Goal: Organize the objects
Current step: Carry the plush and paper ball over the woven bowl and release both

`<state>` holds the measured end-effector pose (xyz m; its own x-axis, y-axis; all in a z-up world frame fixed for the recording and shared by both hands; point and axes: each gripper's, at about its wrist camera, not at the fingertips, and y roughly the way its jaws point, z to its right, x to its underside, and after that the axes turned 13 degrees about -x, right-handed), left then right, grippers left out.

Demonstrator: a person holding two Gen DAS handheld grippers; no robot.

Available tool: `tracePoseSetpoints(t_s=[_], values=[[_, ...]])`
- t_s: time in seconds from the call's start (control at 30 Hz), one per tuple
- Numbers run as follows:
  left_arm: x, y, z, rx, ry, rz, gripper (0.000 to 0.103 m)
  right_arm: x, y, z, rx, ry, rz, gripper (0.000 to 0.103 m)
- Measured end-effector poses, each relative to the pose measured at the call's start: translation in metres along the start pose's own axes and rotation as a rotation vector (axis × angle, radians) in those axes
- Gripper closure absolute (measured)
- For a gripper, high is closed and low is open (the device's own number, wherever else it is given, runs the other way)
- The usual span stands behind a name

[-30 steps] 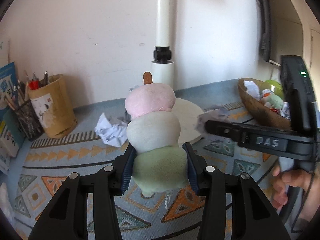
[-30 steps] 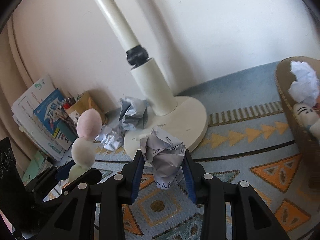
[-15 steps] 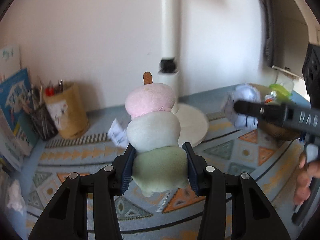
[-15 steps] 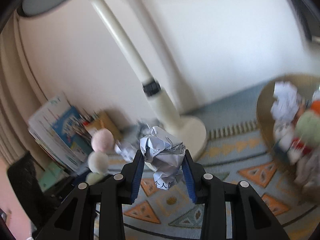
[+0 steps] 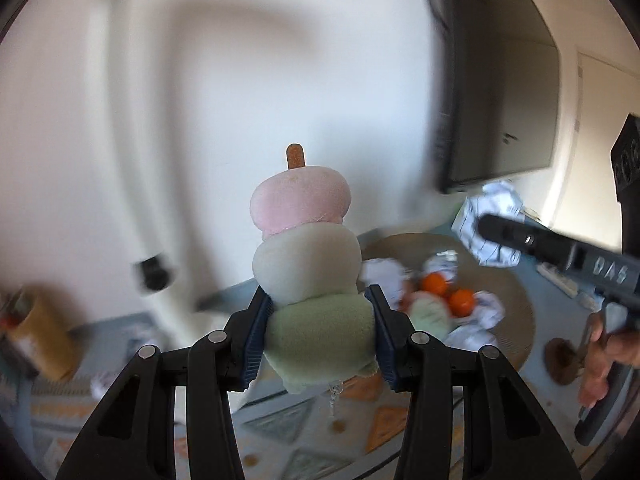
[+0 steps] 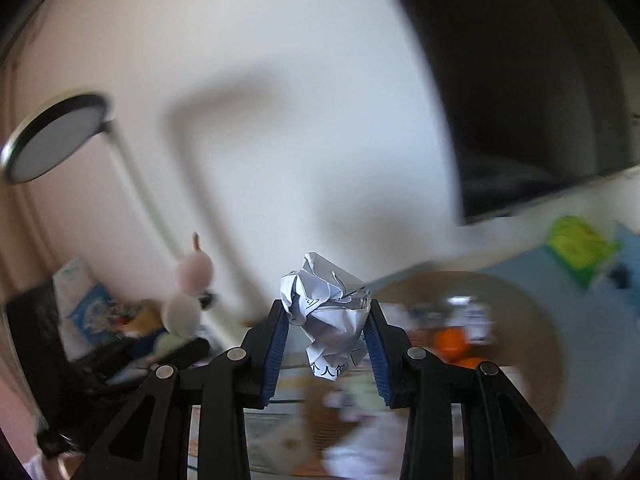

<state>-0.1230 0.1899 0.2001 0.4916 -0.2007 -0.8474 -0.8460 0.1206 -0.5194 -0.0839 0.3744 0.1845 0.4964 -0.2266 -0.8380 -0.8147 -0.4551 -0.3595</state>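
With both loads carried clear of the patterned blue rug (image 5: 288, 424), the relation that matters is the drop line to the round woven wicker basket (image 5: 516, 300): in the left wrist view it sits ahead and right of the left gripper (image 5: 320, 332), on the rug towards its far right edge, near the wall. In the right wrist view the same basket (image 6: 536, 320) lies ahead, below and right of the right gripper (image 6: 326, 340), so my read is the right hand is nearer, though blur makes that rough.

Left gripper: jaws narrowly set, clamped on the green bottom ball of the three-ball plush dumpling skewer (pink, white, green) (image 5: 308, 264). Its long axis stands upright along the fingers, brown stick tip up.

Right gripper: jaws narrowly set, pinching the crumpled white printed paper ball (image 6: 326, 316); the paper bulges above and below the blue pads (image 6: 276, 344).

Basket already holds paper wads, two orange balls (image 5: 448, 292) and a soft toy, blurred. A cream lamp post (image 5: 132, 168) stands left of the left gripper, well apart from the basket. Likely next: swing both right, release over the basket.
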Motion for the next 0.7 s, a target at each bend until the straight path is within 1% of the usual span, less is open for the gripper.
tracePoseSetpoints(t_s=[0.07,0.13,0.27,0.3,0.33,0.37,0.4,0.43,0.47,0.5,0.53,0.57,0.63,0.7], values=[[-0.011,0.013,0.024,0.038,0.037,-0.026,0.059,0.0,-0.003,0.017,0.043,0.015,-0.022,0.066],[-0.018,0.027,0.052,0.056,0.101,-0.045,0.059,0.004,-0.006,0.04,0.097,0.047,-0.054,0.066],[-0.019,0.049,0.083,0.092,0.143,-0.093,0.058,0.012,-0.005,0.068,0.136,0.092,-0.092,0.065],[-0.019,0.054,0.089,0.085,0.153,-0.102,0.056,0.014,-0.004,0.073,0.146,0.098,-0.1,0.064],[-0.017,0.057,0.092,0.069,0.161,-0.106,0.052,0.016,-0.001,0.078,0.155,0.107,-0.112,0.06],[-0.015,0.062,0.095,0.042,0.173,-0.117,0.052,0.018,0.001,0.081,0.159,0.117,-0.126,0.042],[-0.012,0.069,0.097,0.026,0.182,-0.152,0.026,0.021,0.005,0.086,0.167,0.135,-0.149,0.029],[-0.01,0.075,0.096,-0.008,0.177,-0.179,0.005,0.025,0.01,0.091,0.181,0.157,-0.171,0.004],[-0.008,0.08,0.089,-0.056,0.156,-0.196,0.001,0.027,0.011,0.095,0.193,0.165,-0.178,0.0],[-0.007,0.082,0.079,-0.046,0.126,-0.197,0.0,0.031,0.01,0.098,0.2,0.179,-0.177,0.0],[-0.005,0.083,0.067,-0.007,0.081,-0.211,0.001,0.034,0.009,0.1,0.201,0.189,-0.175,0.0],[-0.005,0.089,0.056,0.003,0.058,-0.23,0.001,0.035,0.01,0.1,0.199,0.196,-0.173,0.0],[-0.002,0.087,0.043,-0.011,0.038,-0.253,0.001,0.038,0.011,0.098,0.189,0.203,-0.166,0.0],[-0.001,0.081,0.033,-0.025,0.042,-0.237,0.001,0.038,0.014,0.095,0.189,0.2,-0.164,0.0]])
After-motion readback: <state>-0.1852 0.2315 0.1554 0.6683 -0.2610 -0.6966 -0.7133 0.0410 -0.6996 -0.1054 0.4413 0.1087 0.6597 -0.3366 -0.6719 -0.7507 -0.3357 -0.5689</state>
